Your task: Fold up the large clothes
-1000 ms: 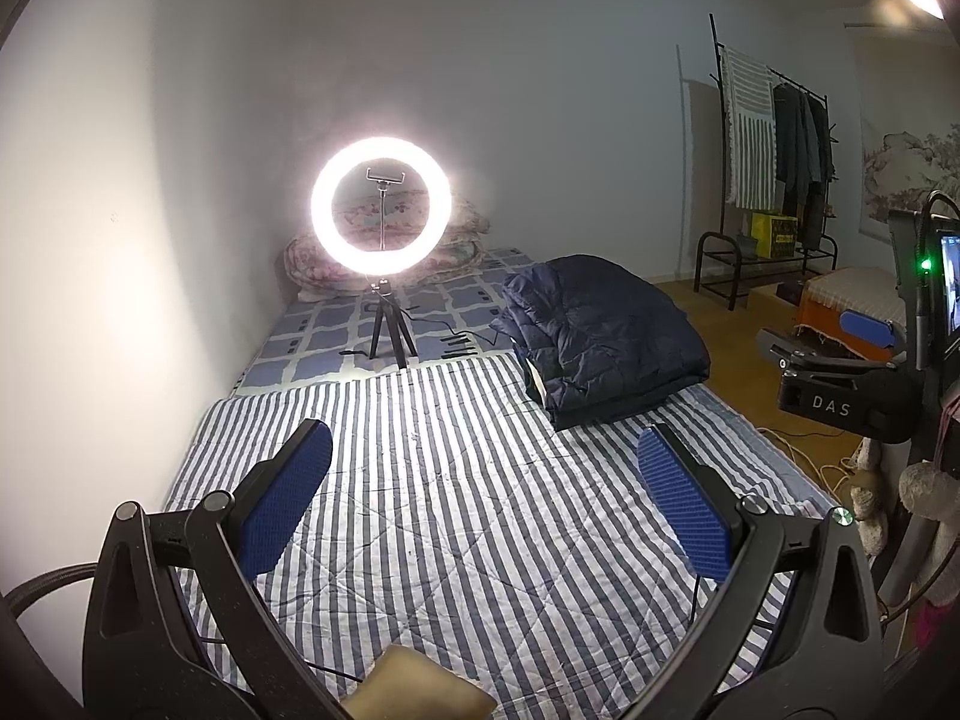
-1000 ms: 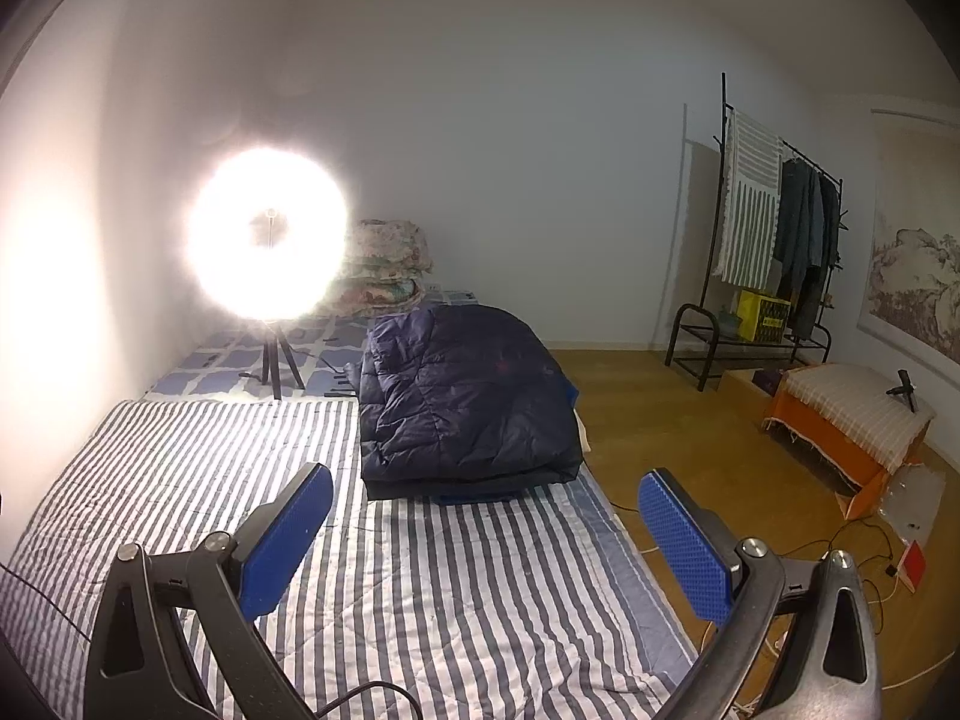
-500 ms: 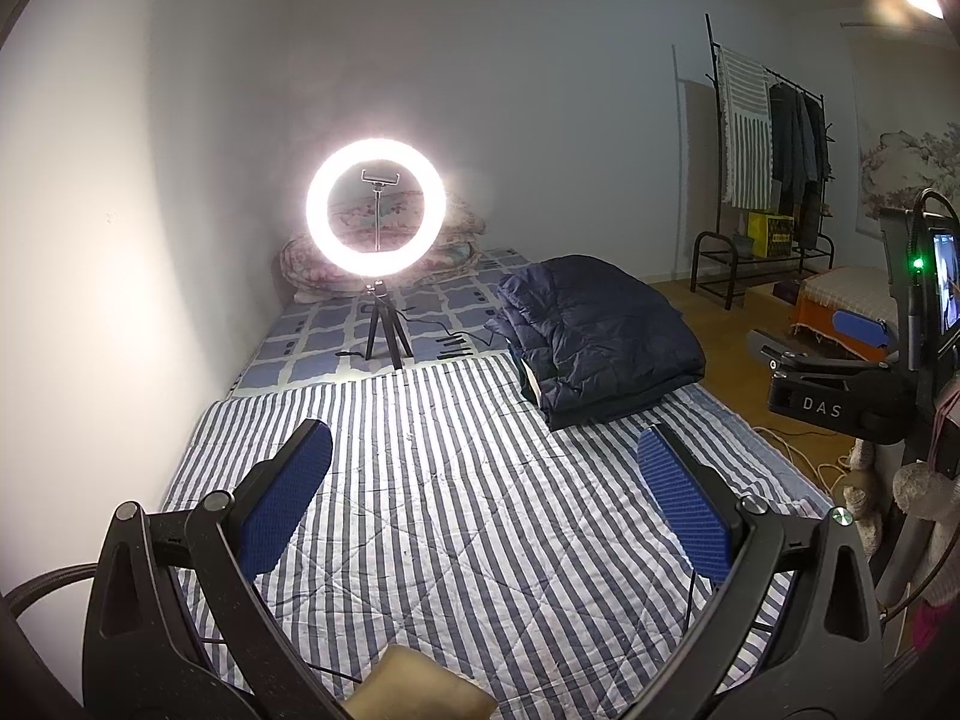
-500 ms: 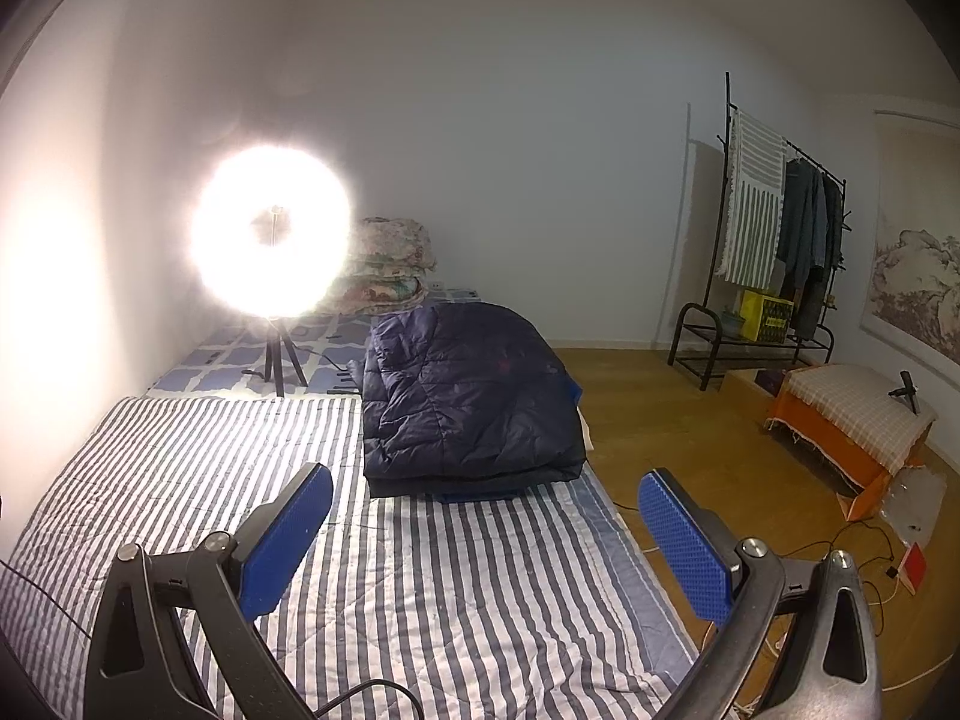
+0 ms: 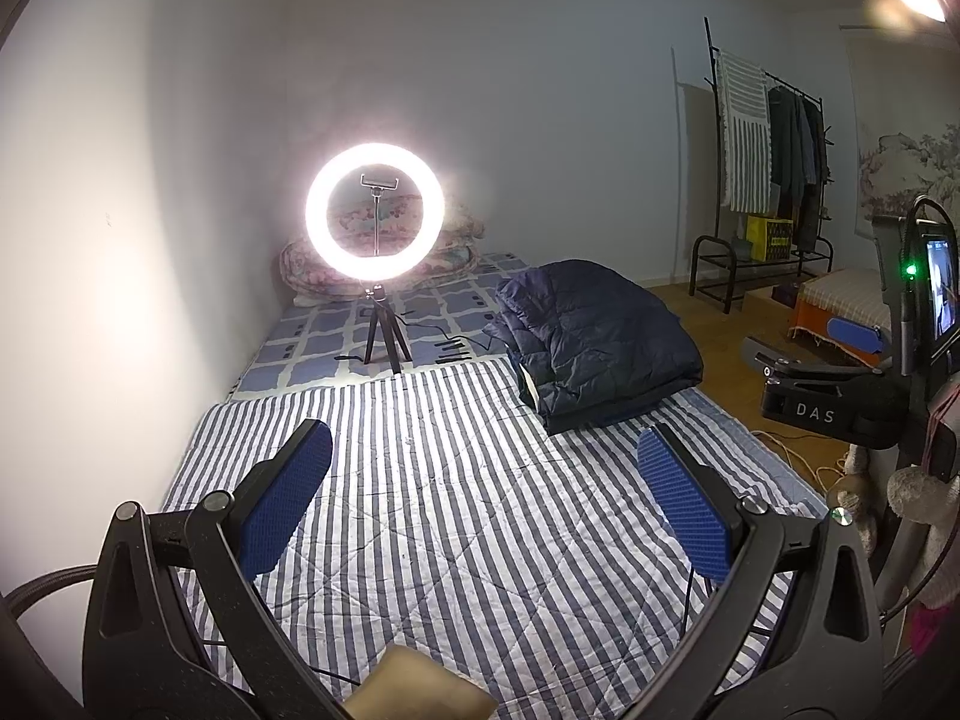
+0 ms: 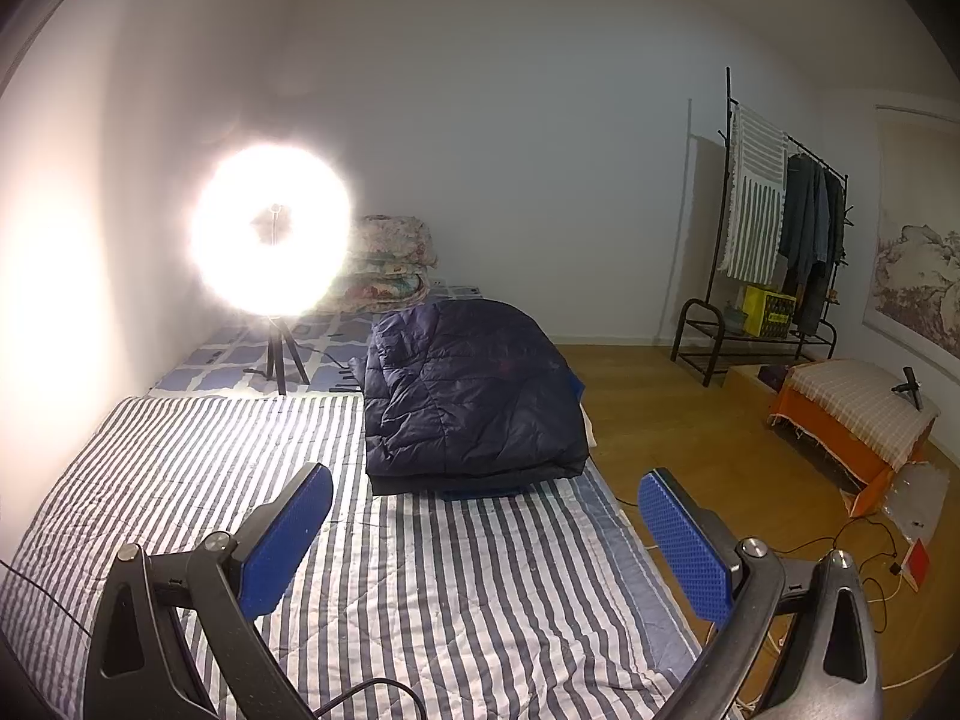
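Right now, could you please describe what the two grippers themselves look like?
Both match: the left gripper and right gripper have black, speckled plastic frames with silver pivot screws and two fingers faced with blue textured pads. A thin black cable loops below each. White "DAS" lettering marks the right one's body.

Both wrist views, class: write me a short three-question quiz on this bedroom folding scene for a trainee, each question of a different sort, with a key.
1. True or false: the dark navy quilted down jacket lies folded on the blue-and-white striped quilt.
2. Multiple choice: the glowing white ring light stands on
A. the wooden floor
B. a small black tripod
C. the black metal clothes rack
3. Fill in: the left gripper and right gripper both have their blue-padded fingers ____ and hold nothing.

Key: 1 true; 2 B; 3 open.
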Action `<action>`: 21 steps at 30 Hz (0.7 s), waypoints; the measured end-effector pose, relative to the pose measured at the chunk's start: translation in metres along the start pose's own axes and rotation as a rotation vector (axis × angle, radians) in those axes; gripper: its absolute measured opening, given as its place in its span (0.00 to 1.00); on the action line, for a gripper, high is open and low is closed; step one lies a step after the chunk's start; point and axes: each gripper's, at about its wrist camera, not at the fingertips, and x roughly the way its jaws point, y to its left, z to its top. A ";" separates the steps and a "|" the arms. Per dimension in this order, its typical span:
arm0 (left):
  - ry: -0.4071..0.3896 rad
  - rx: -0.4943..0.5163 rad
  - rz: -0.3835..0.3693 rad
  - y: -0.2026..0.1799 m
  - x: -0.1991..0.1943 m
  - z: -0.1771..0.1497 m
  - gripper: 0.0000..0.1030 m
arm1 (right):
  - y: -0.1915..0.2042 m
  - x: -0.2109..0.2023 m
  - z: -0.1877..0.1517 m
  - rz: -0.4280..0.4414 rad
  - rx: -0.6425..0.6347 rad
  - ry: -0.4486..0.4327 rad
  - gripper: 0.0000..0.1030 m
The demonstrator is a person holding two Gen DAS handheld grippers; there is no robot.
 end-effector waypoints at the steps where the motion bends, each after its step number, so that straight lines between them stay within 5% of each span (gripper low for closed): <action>1: -0.001 0.000 0.000 0.000 -0.001 0.000 1.00 | 0.000 -0.001 0.000 0.000 0.001 0.000 1.00; 21: -0.010 0.003 0.009 -0.001 -0.003 0.000 1.00 | -0.001 0.000 -0.002 0.002 0.005 0.008 1.00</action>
